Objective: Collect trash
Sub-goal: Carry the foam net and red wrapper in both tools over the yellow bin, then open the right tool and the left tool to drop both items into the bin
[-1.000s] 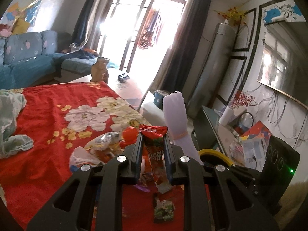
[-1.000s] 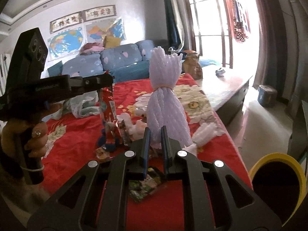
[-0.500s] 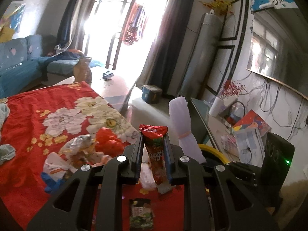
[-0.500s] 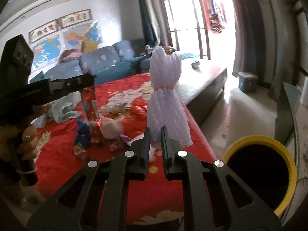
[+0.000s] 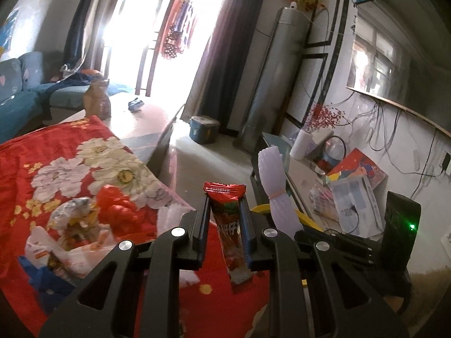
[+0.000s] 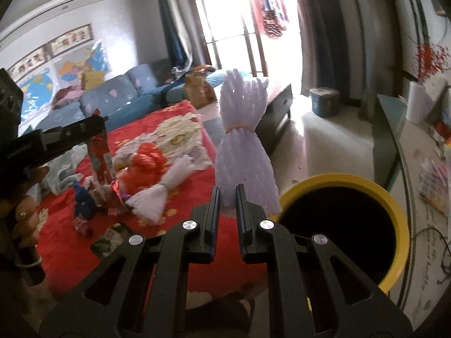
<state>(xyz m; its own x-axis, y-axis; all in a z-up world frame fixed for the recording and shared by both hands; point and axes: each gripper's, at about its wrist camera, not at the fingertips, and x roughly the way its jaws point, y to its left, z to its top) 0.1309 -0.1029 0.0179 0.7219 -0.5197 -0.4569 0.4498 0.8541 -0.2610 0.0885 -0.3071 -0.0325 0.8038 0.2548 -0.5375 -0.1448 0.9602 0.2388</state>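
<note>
My left gripper (image 5: 225, 205) is shut on a red snack wrapper (image 5: 228, 225) and holds it upright above the red floral cloth (image 5: 56, 152). My right gripper (image 6: 226, 197) is shut on a white foam net bundle (image 6: 242, 152) tied with a rubber band, held just left of the yellow-rimmed trash bin (image 6: 341, 225). The foam net (image 5: 274, 188) and a sliver of the bin rim (image 5: 305, 218) also show in the left wrist view. The left gripper with the wrapper (image 6: 98, 152) shows at the left of the right wrist view.
Loose trash lies on the cloth: a red plastic bag (image 6: 146, 163), a second foam net (image 6: 166, 194), a blue wrapper (image 6: 83, 200), a green packet (image 6: 110, 239). A cluttered glass side table (image 6: 422, 169) stands right of the bin. A sofa (image 6: 112, 98) is behind.
Both grippers have swung right with their loads, away from the trash pile. The bin has come fully into the right wrist view, close beside the foam net.
</note>
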